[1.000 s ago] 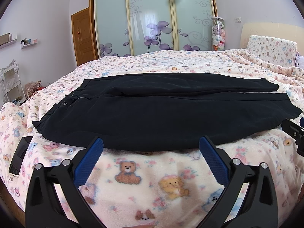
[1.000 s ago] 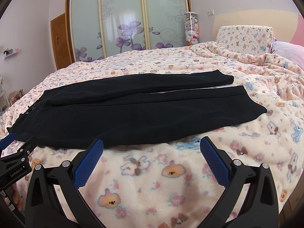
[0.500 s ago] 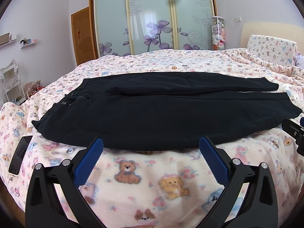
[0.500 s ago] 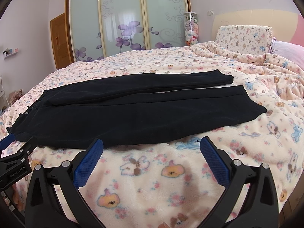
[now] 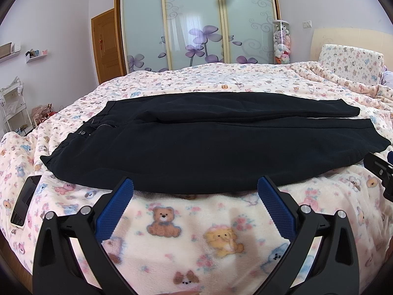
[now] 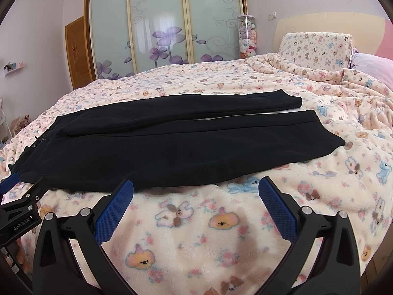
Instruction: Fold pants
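While both tools [image 5: 195, 188] [image 6: 195, 188] gape empty, pants [image 5: 208, 142] lie flat just beyond.

The pants [image 5: 208, 147] lie flat across the bed [image 5: 196, 233], waist to the left and legs to the right (one leg behind the other), with the wardrobe [image 5: 196, 24] behind and the phone [image 5: 25, 200] near the bed's left edge.

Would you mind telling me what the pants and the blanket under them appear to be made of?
The pants look like matte black knit or fleece: no sheen, soft rounded edges. The blanket looks like plush printed fleece, with a fuzzy nap and blurred bear motifs.
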`<action>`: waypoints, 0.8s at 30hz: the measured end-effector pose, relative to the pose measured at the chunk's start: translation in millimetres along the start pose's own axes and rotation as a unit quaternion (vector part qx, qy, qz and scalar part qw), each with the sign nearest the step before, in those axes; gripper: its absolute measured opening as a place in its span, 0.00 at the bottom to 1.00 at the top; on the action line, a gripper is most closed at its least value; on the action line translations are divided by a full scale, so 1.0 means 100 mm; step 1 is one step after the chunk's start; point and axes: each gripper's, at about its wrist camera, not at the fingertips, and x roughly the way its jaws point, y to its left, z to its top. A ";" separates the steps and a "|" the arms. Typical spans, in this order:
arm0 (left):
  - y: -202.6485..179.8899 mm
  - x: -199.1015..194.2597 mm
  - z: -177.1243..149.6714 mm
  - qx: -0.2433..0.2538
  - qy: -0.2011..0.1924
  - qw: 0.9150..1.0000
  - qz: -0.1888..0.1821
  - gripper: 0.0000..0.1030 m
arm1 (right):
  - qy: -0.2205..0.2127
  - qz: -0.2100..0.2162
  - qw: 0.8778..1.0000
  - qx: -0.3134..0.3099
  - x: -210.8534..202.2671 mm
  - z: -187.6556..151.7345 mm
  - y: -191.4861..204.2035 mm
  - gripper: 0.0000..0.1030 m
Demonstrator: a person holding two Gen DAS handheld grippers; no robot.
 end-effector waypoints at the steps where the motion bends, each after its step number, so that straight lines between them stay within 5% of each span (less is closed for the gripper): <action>1: 0.00 0.00 0.00 0.000 0.000 1.000 0.000 0.98 | 0.000 0.000 1.000 0.000 0.00 0.00 0.00 0.99; 24: 0.06 0.02 -0.06 -0.004 0.003 1.000 -0.002 0.98 | -0.002 0.015 1.000 0.002 0.00 -0.02 0.04 0.99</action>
